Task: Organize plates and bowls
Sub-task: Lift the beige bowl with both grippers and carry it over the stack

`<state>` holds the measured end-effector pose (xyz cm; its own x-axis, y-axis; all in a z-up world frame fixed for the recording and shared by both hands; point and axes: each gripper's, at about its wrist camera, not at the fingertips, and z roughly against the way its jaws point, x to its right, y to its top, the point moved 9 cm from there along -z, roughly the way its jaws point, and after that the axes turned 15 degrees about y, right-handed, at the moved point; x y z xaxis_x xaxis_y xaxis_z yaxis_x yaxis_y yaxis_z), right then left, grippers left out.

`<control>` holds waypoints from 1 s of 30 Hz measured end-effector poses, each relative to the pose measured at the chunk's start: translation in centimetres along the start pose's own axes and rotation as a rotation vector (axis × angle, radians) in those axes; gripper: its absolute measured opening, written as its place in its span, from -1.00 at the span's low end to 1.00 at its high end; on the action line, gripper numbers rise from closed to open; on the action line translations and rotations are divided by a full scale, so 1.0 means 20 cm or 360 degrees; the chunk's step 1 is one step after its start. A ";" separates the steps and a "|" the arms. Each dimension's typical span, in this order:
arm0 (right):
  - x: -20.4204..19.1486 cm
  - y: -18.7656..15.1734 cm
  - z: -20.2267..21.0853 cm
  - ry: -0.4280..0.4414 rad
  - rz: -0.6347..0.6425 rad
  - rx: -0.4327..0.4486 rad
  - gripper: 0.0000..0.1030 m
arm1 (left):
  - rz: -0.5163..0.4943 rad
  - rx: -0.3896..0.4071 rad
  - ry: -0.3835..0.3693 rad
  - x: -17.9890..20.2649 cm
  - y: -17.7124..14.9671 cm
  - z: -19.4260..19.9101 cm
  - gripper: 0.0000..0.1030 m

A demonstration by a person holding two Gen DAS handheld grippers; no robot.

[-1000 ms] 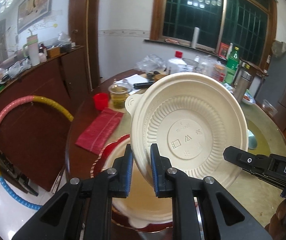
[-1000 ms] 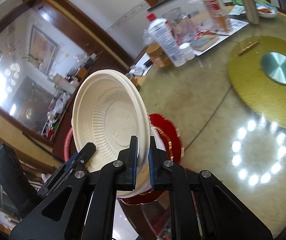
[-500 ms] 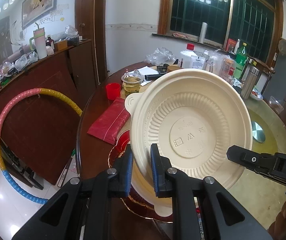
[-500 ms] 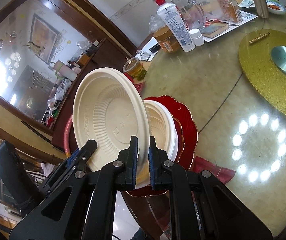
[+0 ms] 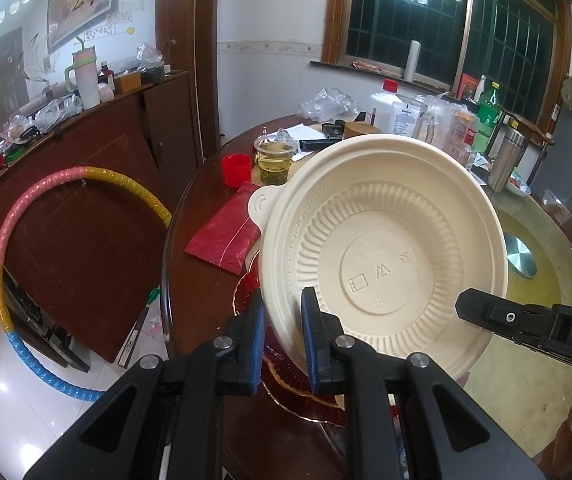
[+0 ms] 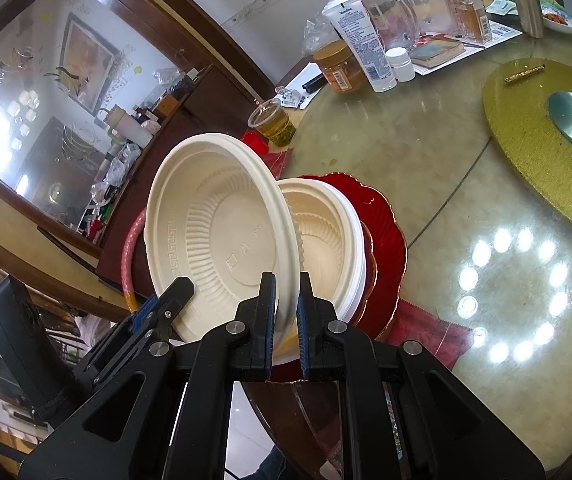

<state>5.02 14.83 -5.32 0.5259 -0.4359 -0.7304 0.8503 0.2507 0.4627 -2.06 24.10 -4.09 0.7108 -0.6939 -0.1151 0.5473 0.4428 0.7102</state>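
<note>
Left wrist view
- Left gripper (image 5: 282, 340): jaws narrow, blue pads clamped on the lower rim of the cream bowl.
- Cream bowl (image 5: 382, 256): held tilted, nearly on edge, its embossed underside facing the camera; a small tab juts from its upper left rim. It hangs above the near edge of the round table (image 5: 202, 280).
- Right gripper (image 5: 486, 312): its black finger reaches in from the right and meets the bowl's lower right rim.
- Red plate (image 5: 246, 292): on the table below the bowl, mostly hidden behind it.
- Red cloth (image 5: 226, 236): flat on the table, just beyond the plate.
- Red cup (image 5: 237, 170) and clear cup of yellow-green liquid (image 5: 273, 162): side by side, further back.
- Hoop (image 5: 2, 248), pink, yellow and blue: leaning on the dark cabinet at left.

Right wrist view
- Right gripper (image 6: 286, 320): jaws narrow, gripping the cream bowl (image 6: 214, 240) by its near rim; the bowl's inside faces left.
- Left gripper (image 6: 166, 304): seen at lower left, on the same bowl's rim.
- Second cream bowl (image 6: 326, 240): upright, nested in a white stack on the red plate (image 6: 382, 232), just right of the held bowl.
- Gold turntable (image 6: 534, 136): well apart, at right on the glass tabletop.
</note>
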 end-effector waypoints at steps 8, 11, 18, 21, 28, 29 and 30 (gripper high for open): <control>0.00 -0.01 -0.02 -0.0016 0.0001 -0.0020 -0.81 | -0.0003 -0.0017 0.0000 -0.02 -0.01 -0.02 -0.69; 0.00 -0.01 -0.03 -0.0023 -0.0005 -0.0029 -0.81 | -0.0012 -0.0031 0.0003 -0.01 -0.02 -0.03 -0.68; 0.02 -0.02 -0.04 -0.0018 -0.0031 -0.0039 -0.81 | -0.0022 -0.0041 0.0012 -0.01 -0.03 -0.04 -0.68; 0.02 -0.02 -0.04 -0.0020 -0.0030 -0.0039 -0.81 | -0.0025 -0.0040 0.0012 -0.01 -0.03 -0.04 -0.68; 0.03 -0.02 -0.04 -0.0018 -0.0039 -0.0043 -0.81 | -0.0024 -0.0046 0.0014 0.00 -0.04 -0.05 -0.68; 0.03 -0.02 -0.04 -0.0019 -0.0042 -0.0045 -0.81 | -0.0024 -0.0048 0.0015 0.00 -0.04 -0.05 -0.68; 0.03 -0.02 -0.04 -0.0019 -0.0044 -0.0048 -0.81 | -0.0025 -0.0049 0.0015 0.00 -0.04 -0.05 -0.68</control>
<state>4.97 15.14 -6.43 0.5023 -0.4533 -0.7363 0.8647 0.2643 0.4271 -2.07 24.42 -5.37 0.7063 -0.6954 -0.1326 0.5714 0.4494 0.6867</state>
